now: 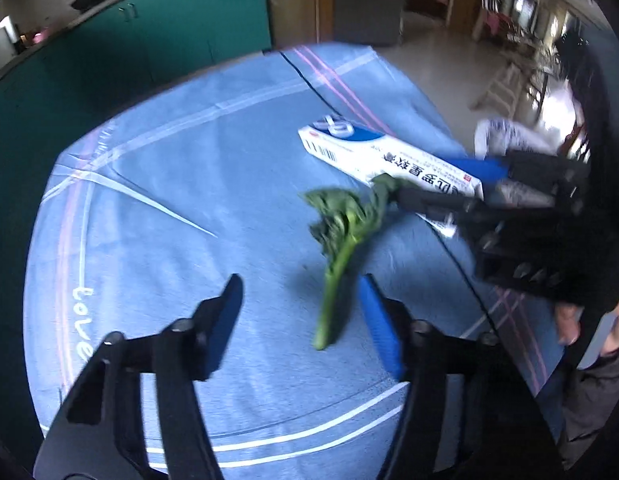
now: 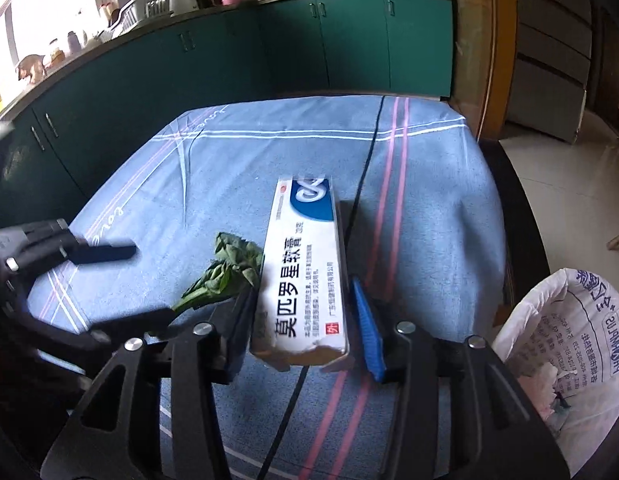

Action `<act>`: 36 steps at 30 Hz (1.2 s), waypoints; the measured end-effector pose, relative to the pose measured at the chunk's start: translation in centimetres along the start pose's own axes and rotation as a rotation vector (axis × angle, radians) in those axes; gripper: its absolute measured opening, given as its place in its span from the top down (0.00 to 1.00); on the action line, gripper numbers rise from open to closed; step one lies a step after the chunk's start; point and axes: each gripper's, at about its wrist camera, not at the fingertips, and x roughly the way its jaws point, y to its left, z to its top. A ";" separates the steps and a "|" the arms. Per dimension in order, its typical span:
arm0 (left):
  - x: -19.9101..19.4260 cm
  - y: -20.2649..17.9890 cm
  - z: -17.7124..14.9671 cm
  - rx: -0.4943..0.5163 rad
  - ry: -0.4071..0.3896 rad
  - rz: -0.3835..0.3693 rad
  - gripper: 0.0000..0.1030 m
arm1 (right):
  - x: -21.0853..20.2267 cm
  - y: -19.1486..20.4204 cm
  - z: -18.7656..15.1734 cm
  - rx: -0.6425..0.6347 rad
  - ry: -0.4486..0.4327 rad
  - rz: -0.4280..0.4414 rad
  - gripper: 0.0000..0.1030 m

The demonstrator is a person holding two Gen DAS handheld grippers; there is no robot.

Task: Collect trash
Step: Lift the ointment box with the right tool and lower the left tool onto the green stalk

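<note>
A desk [image 2: 449,184] covered with a blue cloth crossed by white and pink stripes is seen in both wrist views. A white-and-blue ointment box [image 2: 305,268] is lifted at its near end between the fingers of the right claw [image 2: 305,320]; the black finger lies against its left side, while whether the blue pad presses its right side cannot be told, so a firm clamp cannot be confirmed. Just left of the box, a wilted green leafy stalk [image 1: 341,240] is laid on the cloth, its stem reaching between the parted fingers of the left claw [image 1: 301,284], which are not closed on it. A white printed sack [image 2: 565,344] is stood open beside the desk's right edge.
</note>
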 end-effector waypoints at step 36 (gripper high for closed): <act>1.2 6.1 0.7 -0.188 0.028 0.107 0.53 | 1.6 -0.9 0.5 0.081 -0.014 -0.022 0.20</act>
